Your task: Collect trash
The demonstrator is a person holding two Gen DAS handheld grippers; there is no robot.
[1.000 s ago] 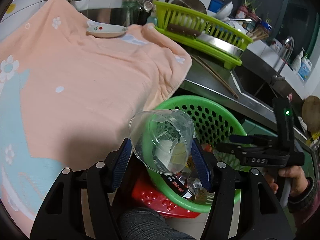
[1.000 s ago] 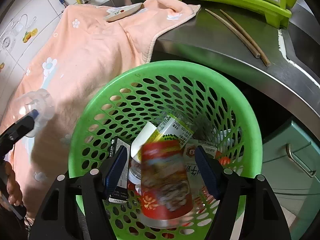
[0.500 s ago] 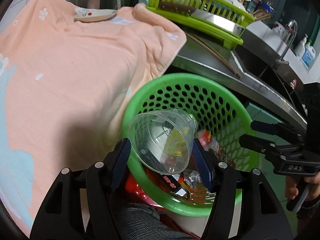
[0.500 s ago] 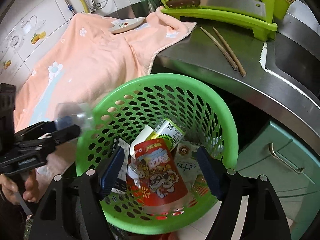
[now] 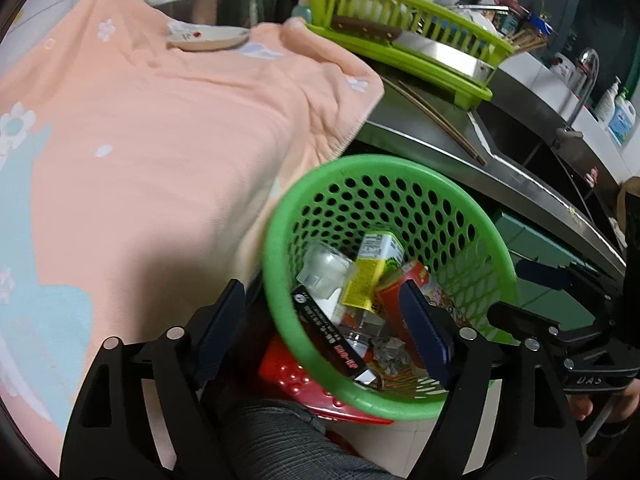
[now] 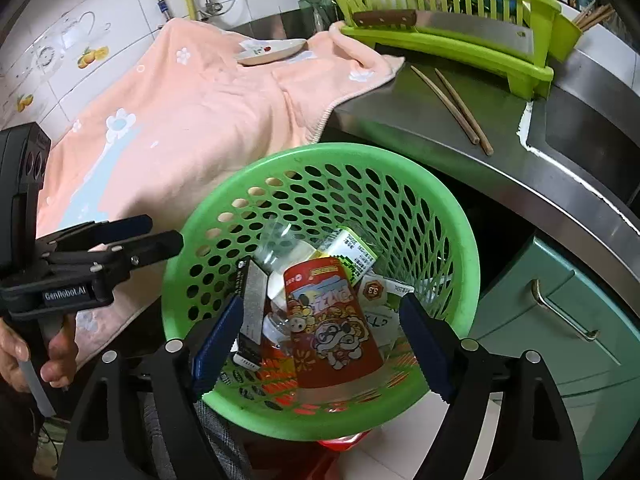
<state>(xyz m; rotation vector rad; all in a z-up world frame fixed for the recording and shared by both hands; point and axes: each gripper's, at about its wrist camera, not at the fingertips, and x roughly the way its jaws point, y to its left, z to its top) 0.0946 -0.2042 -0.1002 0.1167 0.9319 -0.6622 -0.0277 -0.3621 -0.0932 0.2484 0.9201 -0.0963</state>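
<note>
A green perforated basket (image 5: 488, 236) (image 6: 452, 216) holds the trash. In it lie a clear plastic cup (image 5: 324, 270) (image 6: 280, 244), a red snack cup (image 6: 332, 320) (image 5: 404, 284), a yellow-green carton (image 5: 372, 268) (image 6: 352, 250) and a black box (image 5: 328, 336). My left gripper (image 5: 320, 320) is open and empty over the basket's near left rim. My right gripper (image 6: 324, 332) is open and empty above the basket's near side. The left gripper also shows at the left of the right wrist view (image 6: 120, 248).
A peach towel (image 5: 160, 140) covers the counter at left with a small plate (image 5: 208, 38) on it. A green dish rack (image 6: 460, 20) with a cleaver, and chopsticks (image 6: 452, 104), sit on the steel counter. A red stool (image 5: 296, 376) stands under the basket.
My left gripper has opened and let go of the clear cup, which now lies in the basket. The red snack cup, dropped from the right gripper, has settled among the trash.
</note>
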